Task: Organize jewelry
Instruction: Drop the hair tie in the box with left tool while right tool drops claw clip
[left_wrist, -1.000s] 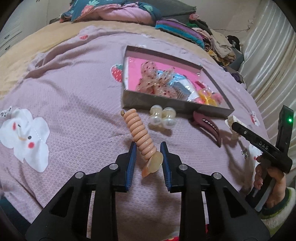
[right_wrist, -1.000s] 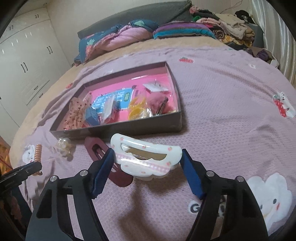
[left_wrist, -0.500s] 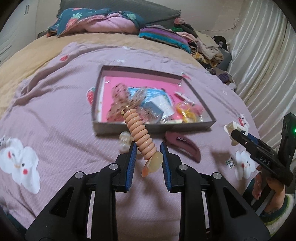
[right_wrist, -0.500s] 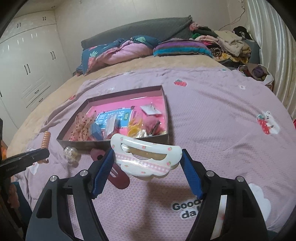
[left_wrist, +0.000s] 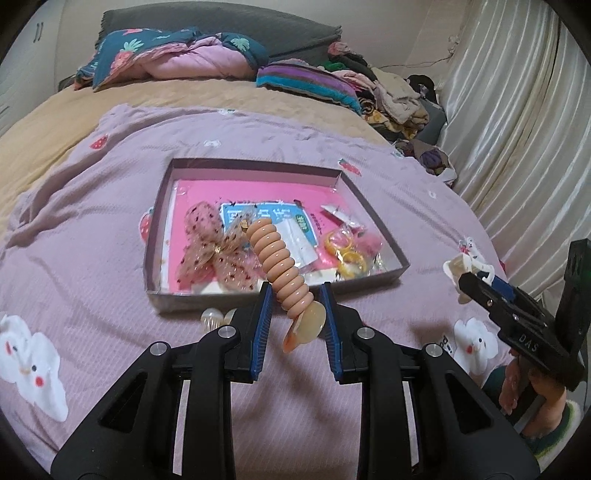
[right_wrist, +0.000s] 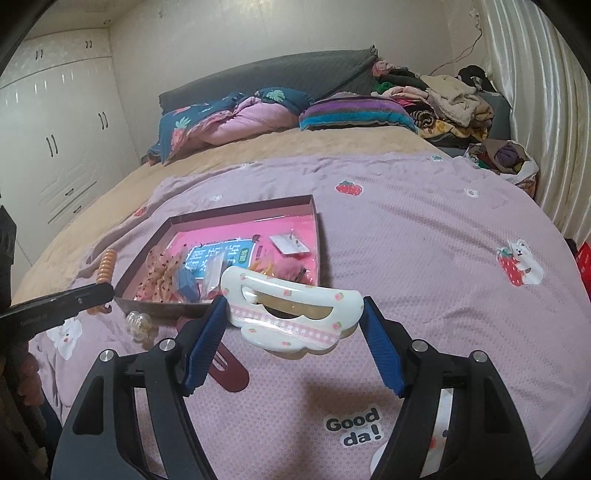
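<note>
My left gripper (left_wrist: 295, 306) is shut on a peach ribbed hair clip (left_wrist: 279, 266) and holds it in the air before the near wall of the open box (left_wrist: 384, 230). My right gripper (right_wrist: 295, 317) is shut on a white cloud-shaped hair clip (right_wrist: 291, 314), held above the blanket near the box's (right_wrist: 316, 218) near right corner. The box has a pink floor and holds a dotted bow (left_wrist: 214, 251), yellow rings (left_wrist: 347, 251) and packets. A dark red clip (right_wrist: 229, 369) and a clear bead hair tie (right_wrist: 138, 325) lie on the blanket in front of the box.
The box sits on a mauve blanket (right_wrist: 424, 258) on a bed. Pillows and folded clothes (left_wrist: 332, 85) are piled at the far end. A curtain (left_wrist: 517, 129) runs along the right side and white wardrobes (right_wrist: 55, 147) stand to the left.
Both grippers have risen with their clips held; the left lifted the peach clip off the blanket. The box now shows from higher up in both views.
</note>
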